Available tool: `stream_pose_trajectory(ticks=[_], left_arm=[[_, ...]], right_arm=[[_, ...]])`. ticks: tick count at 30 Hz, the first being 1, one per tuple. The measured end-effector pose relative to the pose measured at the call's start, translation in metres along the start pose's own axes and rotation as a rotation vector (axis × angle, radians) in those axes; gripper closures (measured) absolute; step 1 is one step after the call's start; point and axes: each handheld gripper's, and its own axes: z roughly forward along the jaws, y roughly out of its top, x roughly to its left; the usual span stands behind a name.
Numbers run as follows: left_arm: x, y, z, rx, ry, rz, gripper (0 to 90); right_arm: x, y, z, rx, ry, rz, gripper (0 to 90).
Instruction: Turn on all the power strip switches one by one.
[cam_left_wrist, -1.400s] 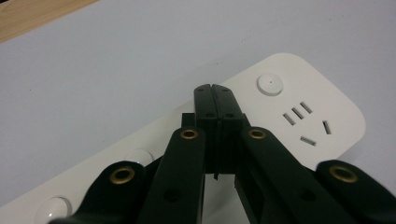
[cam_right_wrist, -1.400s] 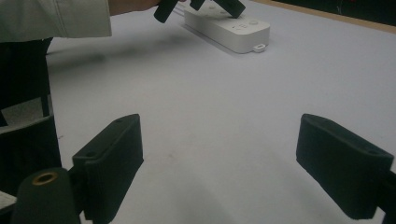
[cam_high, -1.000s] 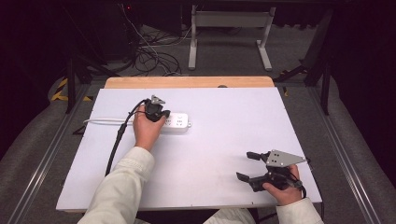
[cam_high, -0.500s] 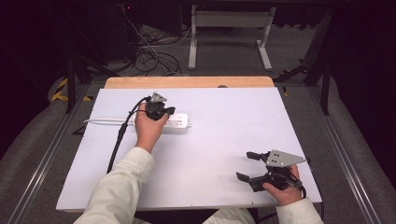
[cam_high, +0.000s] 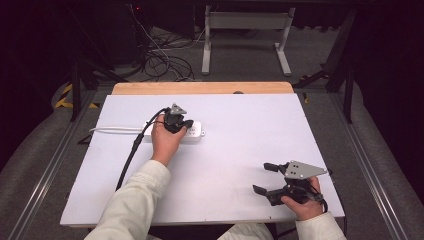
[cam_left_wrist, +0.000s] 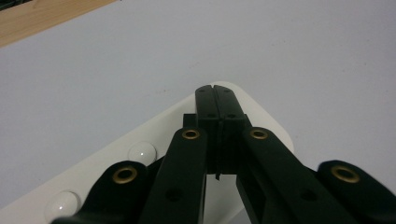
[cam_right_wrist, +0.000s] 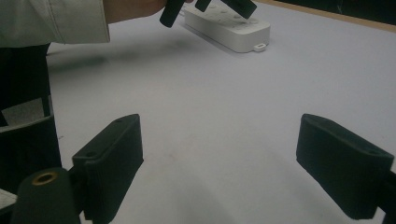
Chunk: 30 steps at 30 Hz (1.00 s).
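Your left claw (cam_left_wrist: 219, 100) is pressed together, tips on the white power strip (cam_high: 192, 131) at the table's (cam_high: 240, 140) far left. Press straight down on 1 button; avoid sliding. Your right claw (cam_high: 267, 178) rests apart, near right.

- Power strip (cam_high: 192, 131): white, with glossy white round buttons; its cord (cam_high: 117, 130), running off toward 9 o'clock, is white too.
- Left gripper (cam_left_wrist: 215, 93): matte black jaws with brass-coloured rivets.
- Right gripper (cam_high: 266, 178): black, topped by a grey plate.
- Table (cam_high: 240, 150): pale lavender-white sheet, light wood strip at 12 o'clock.
- Sleeve (cam_high: 135, 205): cream.
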Motion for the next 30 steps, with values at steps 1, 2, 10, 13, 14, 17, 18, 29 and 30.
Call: stream_pose_trajectory(ticks=[1, 2, 10, 13, 14, 17, 18, 29, 30], left_arm=[[0.0, 0.0, 0.0, -0.001, 0.006, -0.001, 89.9], [0.001, 0.0, 0.001, -0.003, 0.013, 0.003, 89.9], [0.001, -0.001, 0.007, -0.019, 0.01, -0.014, 89.9], [0.001, -0.001, 0.008, -0.028, 0.015, -0.016, 89.9], [0.001, -0.001, 0.009, -0.03, 0.016, -0.018, 89.9], [0.001, -0.001, 0.01, -0.037, 0.016, -0.02, 89.9], [0.001, -0.001, 0.01, -0.038, 0.016, -0.019, 89.9], [-0.002, -0.002, 0.013, -0.045, 0.014, -0.028, 90.0], [-0.002, -0.002, 0.013, -0.044, 0.011, -0.03, 90.0]], right_arm=[[0.0, 0.0, 0.0, 0.0, 0.0, -0.001, 15.3], [-0.001, 0.0, 0.0, 0.0, -0.001, 0.001, 15.3], [-0.001, -0.001, 0.0, 0.001, -0.001, 0.003, 15.3], [-0.001, -0.001, 0.0, 0.0, -0.001, 0.006, 15.3], [-0.001, -0.001, 0.0, 0.001, -0.001, 0.006, 15.3], [-0.001, -0.001, 0.0, 0.001, -0.001, 0.006, 15.2], [-0.001, -0.001, 0.0, 0.001, 0.0, 0.004, 15.3], [-0.001, -0.001, -0.001, -0.001, 0.001, 0.005, 15.2], [-0.001, -0.001, -0.001, -0.001, 0.001, 0.005, 15.2]])
